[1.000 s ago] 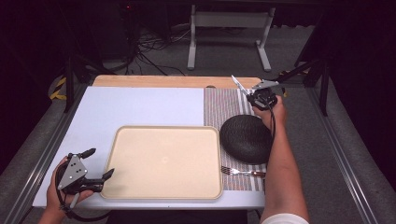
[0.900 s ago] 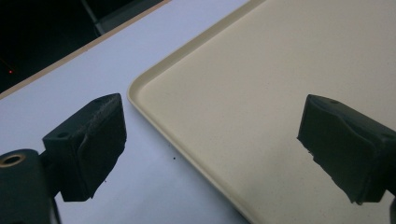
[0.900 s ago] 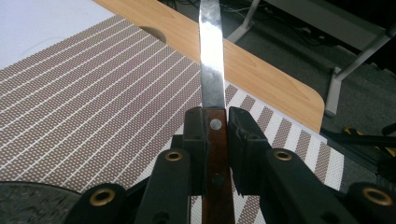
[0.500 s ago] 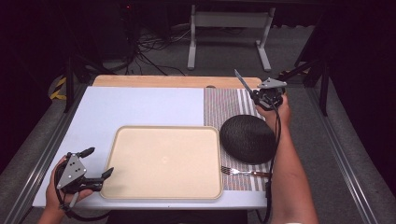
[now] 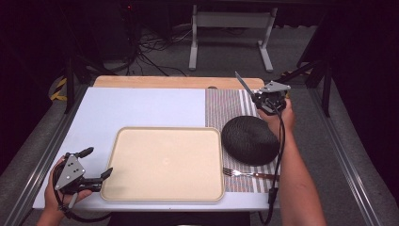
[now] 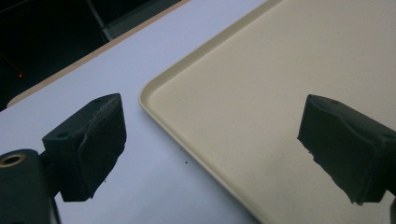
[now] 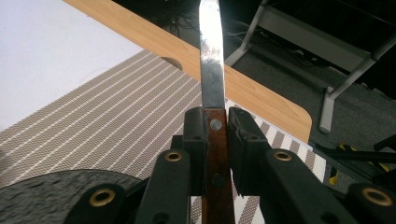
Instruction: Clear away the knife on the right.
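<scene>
My right gripper point(image 5: 260, 96) is shut on a knife point(image 7: 212, 70) by its brown wooden handle, and the steel blade point(image 5: 243, 82) points up and away over the far end of the striped placemat point(image 5: 226, 106). A dark round bowl point(image 5: 250, 140) lies upside down on the mat just in front of that hand. A fork point(image 5: 249, 174) rests on the mat near the front edge. My left gripper point(image 5: 96, 165) stands open at the beige tray's point(image 5: 164, 162) front left corner, one jaw over the white table, the other over the tray point(image 6: 261, 93), with nothing between them.
The white table surface point(image 5: 141, 106) lies behind the tray, ending at a wooden back edge point(image 5: 164, 81). Beyond it the dark floor holds cables and a white stand point(image 5: 230, 28). Metal rails run along both table sides.
My right hand has lifted the knife and carried it a little right, away from the bowl, the blade tilting up more. The left hand has stayed still.
</scene>
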Tool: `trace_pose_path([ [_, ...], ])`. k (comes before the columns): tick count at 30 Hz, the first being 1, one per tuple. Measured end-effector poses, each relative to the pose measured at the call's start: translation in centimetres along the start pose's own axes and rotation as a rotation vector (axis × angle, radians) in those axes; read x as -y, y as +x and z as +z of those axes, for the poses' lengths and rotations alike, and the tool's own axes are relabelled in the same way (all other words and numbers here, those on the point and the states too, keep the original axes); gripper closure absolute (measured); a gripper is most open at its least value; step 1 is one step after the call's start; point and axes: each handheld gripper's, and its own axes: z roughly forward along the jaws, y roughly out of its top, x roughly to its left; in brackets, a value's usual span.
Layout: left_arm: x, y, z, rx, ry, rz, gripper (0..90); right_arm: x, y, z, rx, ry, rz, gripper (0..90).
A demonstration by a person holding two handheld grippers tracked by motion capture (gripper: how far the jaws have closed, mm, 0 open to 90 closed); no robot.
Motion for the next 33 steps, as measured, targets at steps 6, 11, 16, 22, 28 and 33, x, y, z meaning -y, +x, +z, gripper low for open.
trace_pose_path([
  [6, -0.2, 0.1, 0.0, 0.001, -0.010, 0.007, 8.6, -0.6, 1.5, -1.5, -0.012, -0.018, -0.014, 78.2],
  [11, -0.3, 0.2, 0.2, 0.011, -0.015, 0.003, 8.6, -1.1, 2.8, -2.9, -0.028, -0.036, -0.023, 78.2],
  [16, -0.5, 0.2, 0.3, 0.014, -0.019, 0.011, 8.6, -1.3, 3.8, -4.3, -0.040, -0.052, -0.034, 78.2],
  [22, -0.5, 0.3, 0.4, 0.015, -0.023, 0.017, 8.6, -1.3, 5.0, -6.0, -0.060, -0.070, -0.020, 78.2],
  [28, -0.6, 0.3, 0.5, 0.014, -0.024, 0.015, 8.3, -0.9, 6.4, -7.6, -0.091, -0.089, -0.010, 78.2],
  [33, -0.6, 0.2, 0.6, 0.020, -0.024, 0.017, 8.3, -0.4, 8.2, -8.7, -0.134, -0.095, -0.019, 78.2],
])
